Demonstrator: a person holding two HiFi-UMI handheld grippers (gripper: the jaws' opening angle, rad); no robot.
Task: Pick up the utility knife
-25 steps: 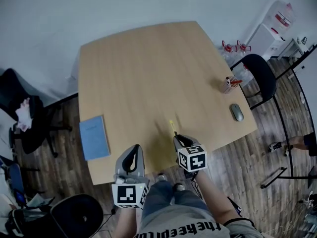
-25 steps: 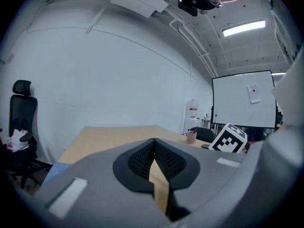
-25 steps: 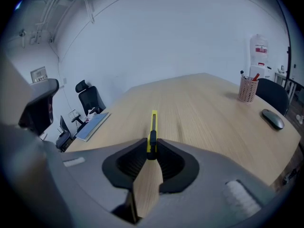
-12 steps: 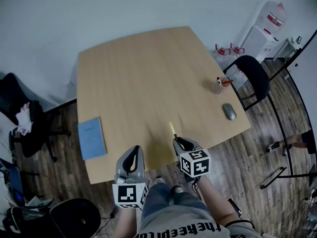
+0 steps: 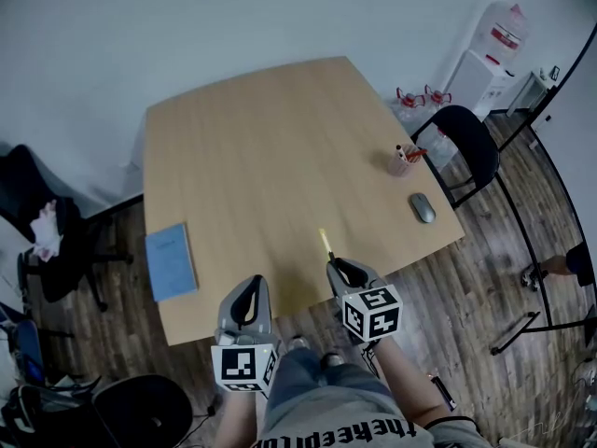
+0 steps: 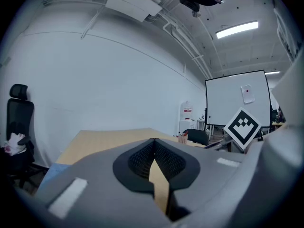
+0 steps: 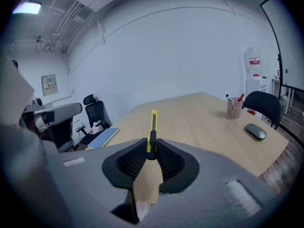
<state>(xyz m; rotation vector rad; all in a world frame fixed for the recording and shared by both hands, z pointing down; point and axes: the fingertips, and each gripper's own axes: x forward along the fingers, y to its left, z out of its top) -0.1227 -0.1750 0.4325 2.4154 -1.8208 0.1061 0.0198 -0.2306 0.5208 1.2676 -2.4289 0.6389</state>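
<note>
A yellow utility knife (image 7: 153, 127) with a black slider sticks out forward from my right gripper (image 7: 151, 151), whose jaws are shut on its rear end. In the head view the utility knife (image 5: 325, 243) hangs above the near edge of the wooden table (image 5: 261, 147), ahead of the right gripper (image 5: 338, 269). My left gripper (image 5: 249, 299) hovers beside it to the left, over the table's near edge. In the left gripper view its jaws (image 6: 154, 152) meet at the tips with nothing between them.
A blue notebook (image 5: 170, 260) lies at the table's left edge. A pink pen cup (image 5: 403, 160) and a grey mouse (image 5: 422, 208) sit near the right edge. A black chair (image 5: 471, 145) stands right of the table, another chair (image 5: 37, 222) left.
The right gripper has risen with the knife, which now hangs higher over the table. The left gripper has shifted only a little.
</note>
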